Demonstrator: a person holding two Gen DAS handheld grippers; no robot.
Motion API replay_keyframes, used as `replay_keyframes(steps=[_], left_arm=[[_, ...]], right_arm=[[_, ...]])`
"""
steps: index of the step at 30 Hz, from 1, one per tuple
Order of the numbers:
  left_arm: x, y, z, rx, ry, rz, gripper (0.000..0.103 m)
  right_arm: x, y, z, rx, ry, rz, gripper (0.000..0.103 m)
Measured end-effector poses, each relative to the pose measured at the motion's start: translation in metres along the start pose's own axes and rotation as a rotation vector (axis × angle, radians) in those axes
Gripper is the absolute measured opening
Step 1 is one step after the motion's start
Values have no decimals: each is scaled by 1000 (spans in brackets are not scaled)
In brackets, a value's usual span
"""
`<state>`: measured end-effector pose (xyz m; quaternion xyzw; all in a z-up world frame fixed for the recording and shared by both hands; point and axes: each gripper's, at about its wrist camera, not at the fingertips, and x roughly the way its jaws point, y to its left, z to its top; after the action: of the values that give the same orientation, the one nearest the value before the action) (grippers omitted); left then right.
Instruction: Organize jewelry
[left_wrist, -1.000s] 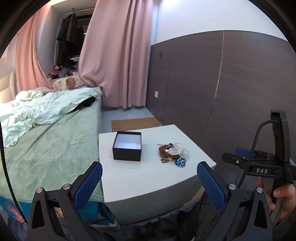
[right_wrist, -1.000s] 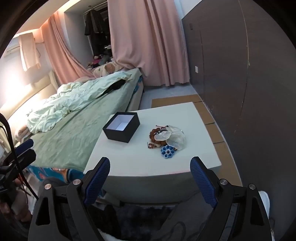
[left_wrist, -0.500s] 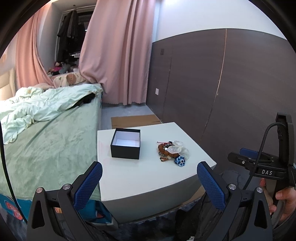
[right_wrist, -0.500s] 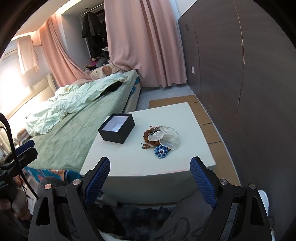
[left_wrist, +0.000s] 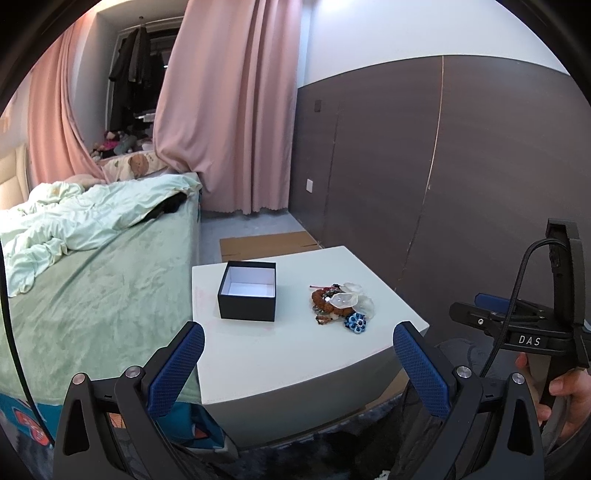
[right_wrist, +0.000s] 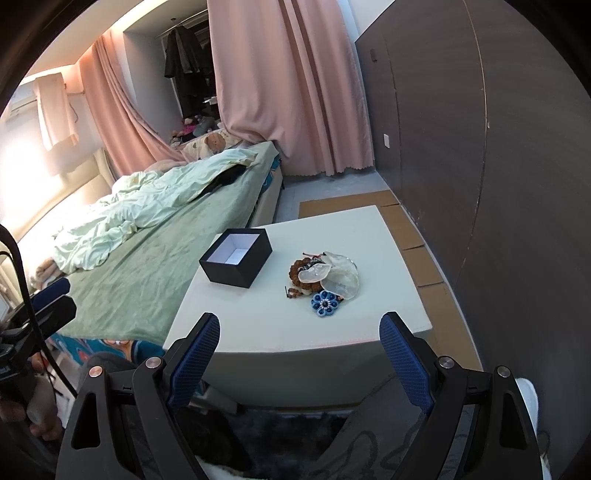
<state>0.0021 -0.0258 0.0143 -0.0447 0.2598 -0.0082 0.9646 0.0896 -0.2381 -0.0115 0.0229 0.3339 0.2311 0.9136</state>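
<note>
**Desk:** What sits nearest the lens?

**Photographer:** In the left wrist view, the left gripper (left_wrist: 297, 354) fills the bottom of the frame, its blue-padded fingers (left_wrist: 176, 367) spread wide with nothing between them. The right gripper (right_wrist: 300, 349) does the same at the bottom of the right wrist view, jaws apart and empty. Both hang short of the near edge of a white table (left_wrist: 280, 354).

**Desk:** And the jewelry?

**Photographer:** Centre frame, on the tabletop. A blue flower-shaped brooch (right_wrist: 324, 303) lies closest to the camera. Just behind it, touching, is a small heap: a brown beaded bracelet (right_wrist: 297, 268) partly covered by translucent shell-like pieces (right_wrist: 338, 277), with a thin red cord (right_wrist: 309, 254) poking out at the far side. I cannot tell how many separate items are tangled there.

**Desk:** Where is the box?

**Photographer:** Left of the heap, apart from it: an open black box (right_wrist: 236, 257) with a white lining, upright, with nothing visible inside.

**Desk:** Background?

**Photographer:** A bed (left_wrist: 92, 295) with a green cover and rumpled pale duvet (left_wrist: 74, 221) occupies the left. Flattened cardboard (left_wrist: 266, 242) lies on the floor beyond the table. Pink curtains (left_wrist: 229, 110) hang at upper centre, and a dark panelled wall (left_wrist: 461, 166) runs along the right.
</note>
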Motion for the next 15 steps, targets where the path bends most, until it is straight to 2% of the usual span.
replay_keyframes(steps=[15], left_arm=[[-1, -1, 1, 2, -2, -1, 102]], right_arm=[[-5, 7, -5, -14, -3, 9, 88]])
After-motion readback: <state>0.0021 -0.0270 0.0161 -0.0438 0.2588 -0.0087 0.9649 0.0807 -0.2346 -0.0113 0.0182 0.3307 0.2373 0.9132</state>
